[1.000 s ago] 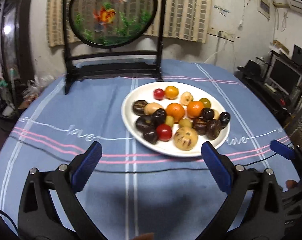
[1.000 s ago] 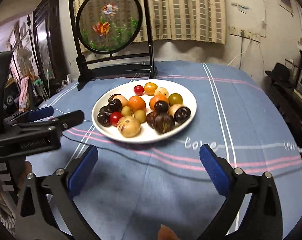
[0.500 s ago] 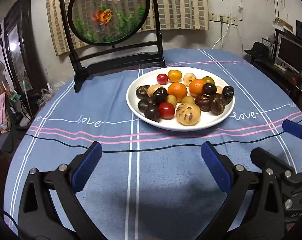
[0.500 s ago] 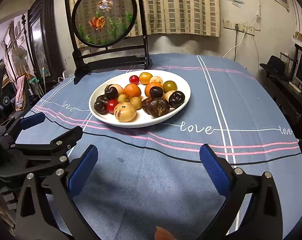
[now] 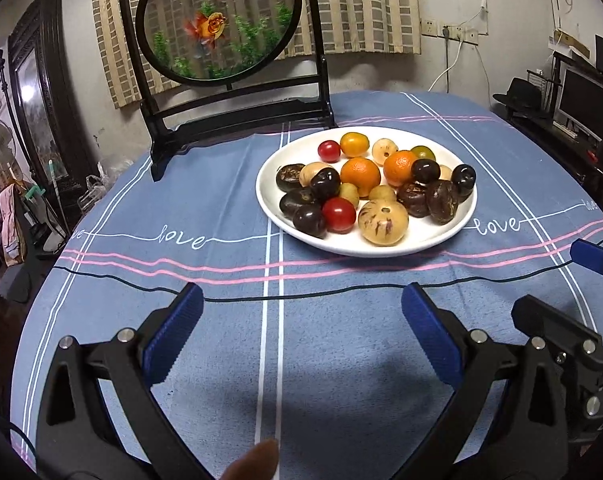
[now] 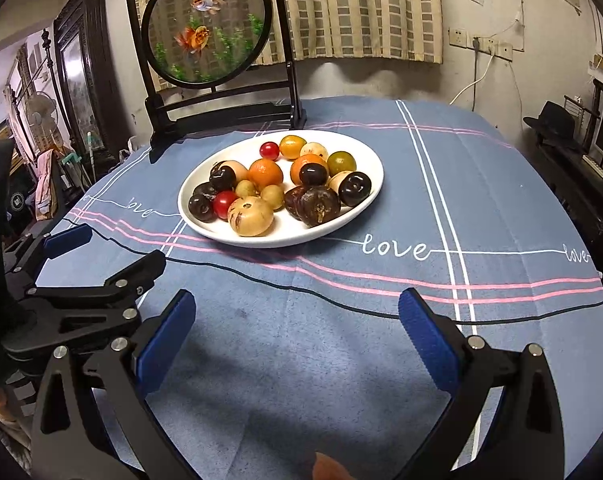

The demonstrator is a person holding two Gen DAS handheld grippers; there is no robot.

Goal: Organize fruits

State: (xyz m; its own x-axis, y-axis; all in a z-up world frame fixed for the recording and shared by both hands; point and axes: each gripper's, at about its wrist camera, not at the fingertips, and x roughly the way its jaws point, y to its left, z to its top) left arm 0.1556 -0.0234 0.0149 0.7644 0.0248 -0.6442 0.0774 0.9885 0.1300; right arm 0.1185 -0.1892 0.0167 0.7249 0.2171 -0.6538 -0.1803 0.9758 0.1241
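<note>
A round table under a blue tablecloth (image 5: 221, 320) striped in pink and white and lettered "love" fills a cluttered room, with a checked curtain (image 5: 361, 8) on the far wall and a black-framed goldfish screen (image 5: 217, 20) standing at the table's back edge.

Just in front of the screen's stand sits a white plate (image 5: 441, 236), the only container in sight, piled with fruits. Two oranges (image 5: 360, 171) lie at the centre of the heap. A speckled tan fruit (image 5: 382, 222) rests at the near rim, touching a red cherry tomato (image 5: 338, 214); a second red tomato (image 5: 328, 151) and a yellow tomato (image 5: 354, 144) sit at the far rim. Dark purple-brown fruits (image 5: 441, 200) crowd both sides of the pile, with small yellowish ones tucked between.

The left gripper (image 5: 301, 332) hovers low over bare cloth on the near side of the table, well apart from the plate, its blue-padded fingers (image 5: 173, 332) spread wide with nothing between them. The right gripper (image 6: 297, 328) holds a matching pose beside it, fingers (image 6: 429, 340) likewise splayed and empty above the cloth. Each tool shows at the edge of the other's view, the left one lying at the lower left of the right wrist camera. A fingertip (image 5: 253, 464) of the person shows at the bottom edge.
</note>
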